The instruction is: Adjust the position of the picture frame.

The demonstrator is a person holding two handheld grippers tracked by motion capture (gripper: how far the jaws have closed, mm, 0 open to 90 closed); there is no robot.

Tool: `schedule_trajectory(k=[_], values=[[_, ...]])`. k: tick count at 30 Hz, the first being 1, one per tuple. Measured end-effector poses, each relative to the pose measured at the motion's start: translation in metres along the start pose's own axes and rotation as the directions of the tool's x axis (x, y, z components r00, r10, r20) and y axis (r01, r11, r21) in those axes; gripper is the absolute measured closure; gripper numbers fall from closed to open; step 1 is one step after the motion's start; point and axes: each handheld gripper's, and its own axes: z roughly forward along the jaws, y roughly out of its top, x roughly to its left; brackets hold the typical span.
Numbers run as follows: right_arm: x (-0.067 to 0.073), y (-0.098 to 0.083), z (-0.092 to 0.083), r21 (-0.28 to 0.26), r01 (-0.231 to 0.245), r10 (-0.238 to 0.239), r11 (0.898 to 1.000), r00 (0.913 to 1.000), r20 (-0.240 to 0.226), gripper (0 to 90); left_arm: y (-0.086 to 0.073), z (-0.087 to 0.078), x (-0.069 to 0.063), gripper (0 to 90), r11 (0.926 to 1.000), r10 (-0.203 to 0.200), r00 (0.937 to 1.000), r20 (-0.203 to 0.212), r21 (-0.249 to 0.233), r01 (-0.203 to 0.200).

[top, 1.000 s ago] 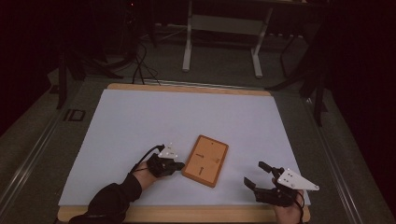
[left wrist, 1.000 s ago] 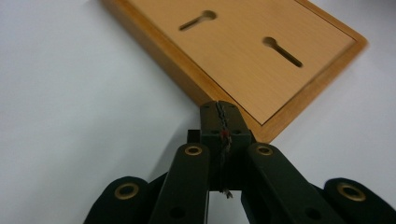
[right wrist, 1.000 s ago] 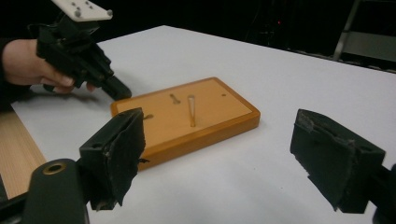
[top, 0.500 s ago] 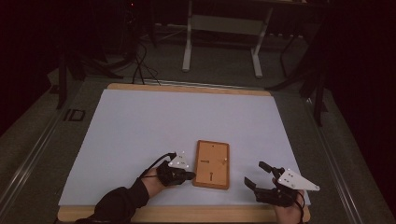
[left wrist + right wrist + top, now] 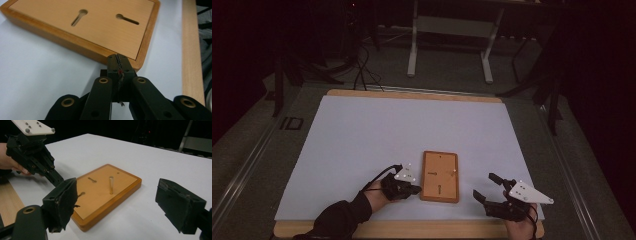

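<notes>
Touching: closed left tool (image 5: pixel 118 65), rectangular wooden board (image 5: pixel 100 27)

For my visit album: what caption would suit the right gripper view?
Open right gripper faces a wooden board with a brass peg, while the left gripper touches its far edge.

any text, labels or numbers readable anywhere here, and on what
"ID", or a mark shaped like it: white, on the dark floor left of the table; too small to be sure.
No text on the wooden board: it carries slots and a peg.
No text on the left gripper or right gripper: plain plates with screws.
</notes>
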Motion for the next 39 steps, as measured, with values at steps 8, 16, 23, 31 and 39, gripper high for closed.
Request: schedule_trajectory(k=[8,16,23,31,39], values=[[-0.002,0.0,-0.003,-0.007,-0.007,0.007,1.0,1.0,0.003,17.3,-0.004,0.004,0.001,90.0,0.9991,-0.002,1.0,0.002,0.043,0.002],[0.0,0.0,-0.001,-0.004,-0.002,0.002,1.0,1.0,-0.004,17.4,0.004,0.014,-0.007,90.0,0.9987,0.016,0.9996,0.023,0.048,-0.017],[-0.001,0.0,-0.002,-0.005,-0.003,0.003,1.0,1.0,-0.002,17.3,0.023,0.035,-0.017,90.0,0.9968,0.061,0.9959,0.067,0.046,-0.064],[-0.002,0.0,-0.003,-0.007,-0.002,0.002,1.0,1.0,0.001,17.3,0.048,0.062,-0.029,90.0,0.9921,0.113,0.9884,0.102,0.044,-0.118],[-0.002,0.0,-0.005,-0.013,-0.005,0.005,1.0,1.0,0.003,17.4,0.058,0.067,-0.035,90.0,0.9918,0.122,0.9849,0.124,0.023,-0.125]])
